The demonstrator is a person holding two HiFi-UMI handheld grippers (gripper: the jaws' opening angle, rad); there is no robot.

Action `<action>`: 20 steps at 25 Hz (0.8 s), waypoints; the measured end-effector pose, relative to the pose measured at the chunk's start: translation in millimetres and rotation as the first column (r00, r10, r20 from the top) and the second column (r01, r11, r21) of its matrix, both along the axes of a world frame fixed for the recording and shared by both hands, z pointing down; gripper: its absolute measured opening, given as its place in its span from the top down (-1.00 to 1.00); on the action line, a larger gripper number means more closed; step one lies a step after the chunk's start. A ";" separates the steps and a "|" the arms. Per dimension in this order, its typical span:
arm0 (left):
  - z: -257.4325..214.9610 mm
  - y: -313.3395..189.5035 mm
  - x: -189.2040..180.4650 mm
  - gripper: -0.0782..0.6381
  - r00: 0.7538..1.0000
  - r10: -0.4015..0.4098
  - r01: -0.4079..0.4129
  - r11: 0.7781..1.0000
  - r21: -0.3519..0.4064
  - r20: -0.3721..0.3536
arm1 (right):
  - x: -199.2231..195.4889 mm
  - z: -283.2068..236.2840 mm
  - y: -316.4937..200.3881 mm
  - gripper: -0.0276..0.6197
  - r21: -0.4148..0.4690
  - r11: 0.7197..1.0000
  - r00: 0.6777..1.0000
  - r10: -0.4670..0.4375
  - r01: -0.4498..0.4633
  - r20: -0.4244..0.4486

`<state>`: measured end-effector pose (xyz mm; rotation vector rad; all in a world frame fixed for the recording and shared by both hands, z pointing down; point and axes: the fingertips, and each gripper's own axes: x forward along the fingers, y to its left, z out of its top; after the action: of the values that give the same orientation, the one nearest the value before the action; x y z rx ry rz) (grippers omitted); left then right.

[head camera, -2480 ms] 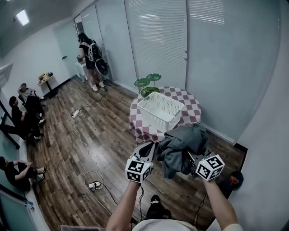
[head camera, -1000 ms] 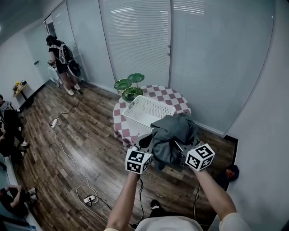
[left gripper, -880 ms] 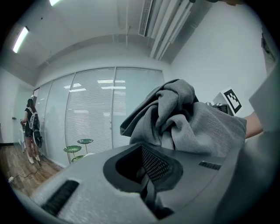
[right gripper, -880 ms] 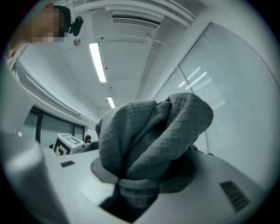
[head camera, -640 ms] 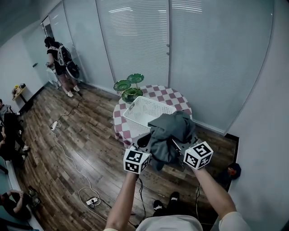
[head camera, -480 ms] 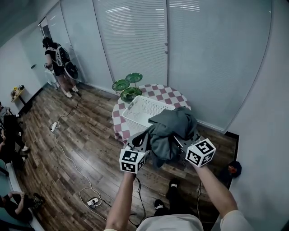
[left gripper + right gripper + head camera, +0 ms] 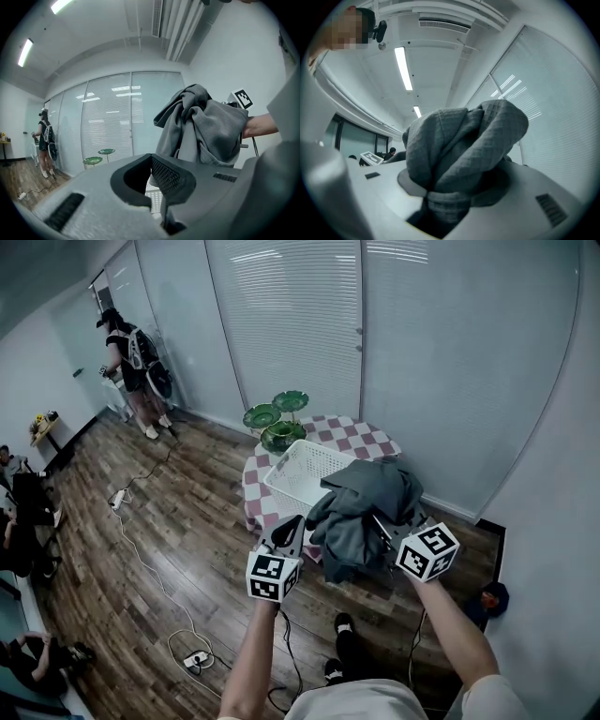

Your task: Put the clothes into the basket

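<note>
Out in front of the person, chest-high, 1 grey garment [image 7: 361, 512] rides bunched in the right hand-held gripper [image 7: 384, 529]. Its 2 jaws are clamped on a thick twisted wad of the cloth, and the right gripper view shows that wad filling the whole throat between them. The garment looks like soft, waffle-textured cloth, probably light, with no stiffness at all. It slumps over the jaws and loose folds trail below, so expect it to swing and drag behind any quick move. Nothing fragile here. The risk is a hanging tail catching on the rim on the way in. That bunched middle looks like the sensible place to hold, since a grip on 1 edge would let the rest unroll toward the floor.

The left hand-held gripper [image 7: 289, 526] sits beside the bundle but apart from it. Its tips are drawn together on nothing, and the cloth hangs off to its right.

Both forearms reach forward, about level, with the right carried a touch higher. Ahead stands the white lattice basket [image 7: 295, 486] on the checked bench [image 7: 370, 439]. In the head view the garment overlaps the basket's near right corner. Whether it is already above the opening or short of it, I cannot tell.
</note>
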<state>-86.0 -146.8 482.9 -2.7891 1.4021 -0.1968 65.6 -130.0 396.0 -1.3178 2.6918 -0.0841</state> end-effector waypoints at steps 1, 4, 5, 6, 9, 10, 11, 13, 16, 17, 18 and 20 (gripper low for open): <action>1.6 -2.1 -1.9 0.75 1.000 -0.001 0.001 1.000 0.001 0.000 | 0.1 -1.7 -1.7 0.31 0.007 1.000 1.000 0.002 -0.002 -0.004; 5.0 -16.3 -6.5 0.75 1.000 -0.020 0.020 1.000 -0.010 -0.007 | 3.2 -8.5 -14.9 0.31 0.017 1.000 1.000 0.021 -0.021 0.003; 5.5 -18.1 -5.3 0.75 1.000 -0.019 0.019 1.000 -0.013 -0.008 | 4.2 -9.5 -18.0 0.31 0.015 1.000 1.000 0.027 -0.027 0.005; 5.6 -18.2 -3.0 0.75 1.000 -0.012 0.012 1.000 -0.010 -0.005 | 4.6 -10.1 -19.6 0.31 0.014 0.999 0.999 0.032 -0.032 0.006; 0.5 -27.4 4.9 0.75 1.000 0.009 -0.009 1.000 0.003 0.003 | 4.1 -14.7 -30.3 0.31 0.016 0.999 0.999 0.045 -0.045 0.017; -2.9 -34.0 7.6 0.75 1.000 0.013 -0.013 1.000 0.005 0.003 | 3.6 -16.6 -37.2 0.31 0.015 0.999 0.999 0.046 -0.047 0.022; -6.2 -40.2 10.3 0.75 1.000 0.018 -0.018 1.000 0.006 0.003 | 2.8 -18.1 -43.8 0.31 0.012 0.999 0.999 0.047 -0.047 0.026; -9.6 -49.5 15.9 0.75 0.999 0.031 -0.031 0.999 0.004 0.007 | 0.7 -19.2 -54.4 0.31 0.006 0.999 0.998 0.047 -0.048 0.032; -10.1 -61.9 21.4 0.75 0.999 0.043 -0.043 0.999 0.003 0.011 | -4.0 -19.5 -68.5 0.31 0.003 0.999 0.998 0.043 -0.043 0.038; -10.8 -66.6 22.0 0.75 0.999 0.042 -0.042 0.999 0.004 0.010 | -5.5 -20.4 -72.9 0.31 0.004 0.999 0.998 0.039 -0.040 0.040; -12.4 -71.6 21.6 0.75 0.999 0.038 -0.038 0.999 0.008 0.006 | -6.5 -22.4 -76.9 0.31 0.007 0.999 0.998 0.035 -0.036 0.042; -18.1 -83.1 16.7 0.75 1.000 0.016 -0.016 1.000 0.018 -0.014 | -7.8 -29.0 -84.8 0.31 0.017 1.000 0.999 0.025 -0.026 0.047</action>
<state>-69.3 -229.9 464.7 -2.7918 1.3771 -0.1633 57.8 -214.8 367.0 -1.3276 2.6305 -0.0869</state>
